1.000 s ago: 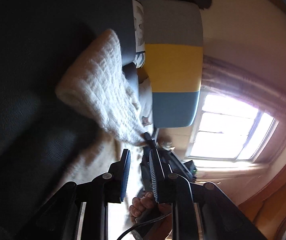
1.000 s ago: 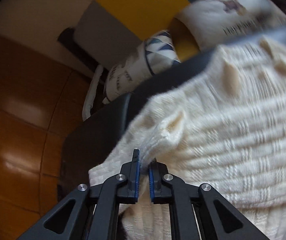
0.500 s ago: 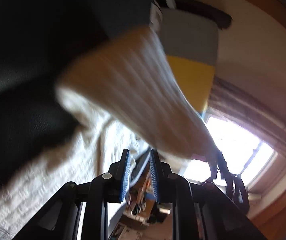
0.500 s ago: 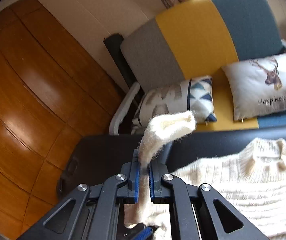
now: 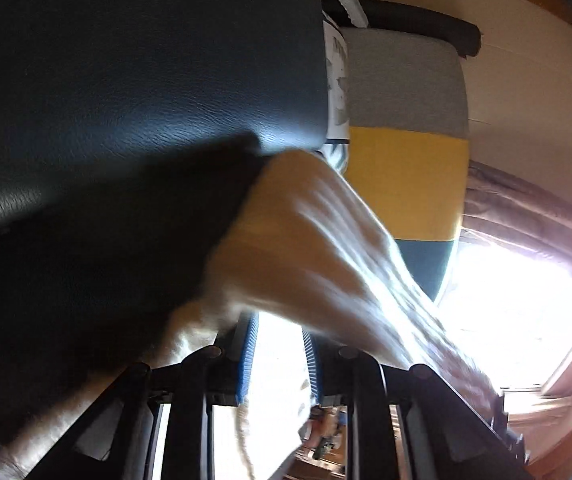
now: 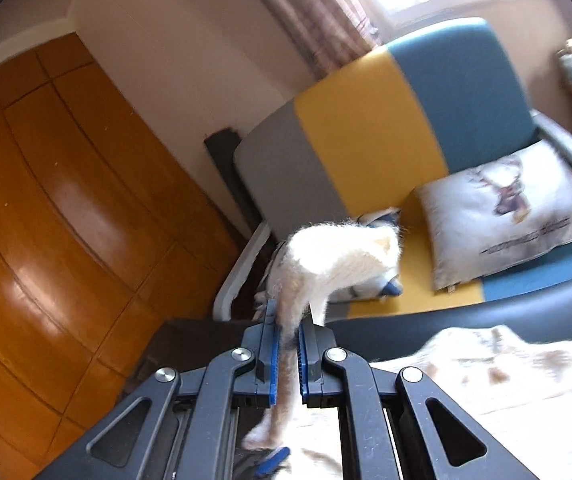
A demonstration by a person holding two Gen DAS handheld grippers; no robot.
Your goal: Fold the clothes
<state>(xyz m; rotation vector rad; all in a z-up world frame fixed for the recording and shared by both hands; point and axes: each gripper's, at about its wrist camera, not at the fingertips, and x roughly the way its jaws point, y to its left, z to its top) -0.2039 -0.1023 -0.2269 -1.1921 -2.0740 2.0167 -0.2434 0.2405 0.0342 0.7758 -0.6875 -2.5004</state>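
Only in the right wrist view: right gripper [image 6: 286, 350] clamped on a fuzzy cream sweater [image 6: 342, 256] sleeve, mid-frame, before a striped sofa [image 6: 366, 120]. Left gripper [image 5: 277, 354] parted, possibly empty, under blurred ribbed knit above a grained black table [image 5: 125, 80].

Blown-out glare from the window [image 5: 526, 328] backlights the motion-blurred sweater [image 5: 326, 248]; the black table [image 5: 125, 100] stays dim, edges fisheye-bent.
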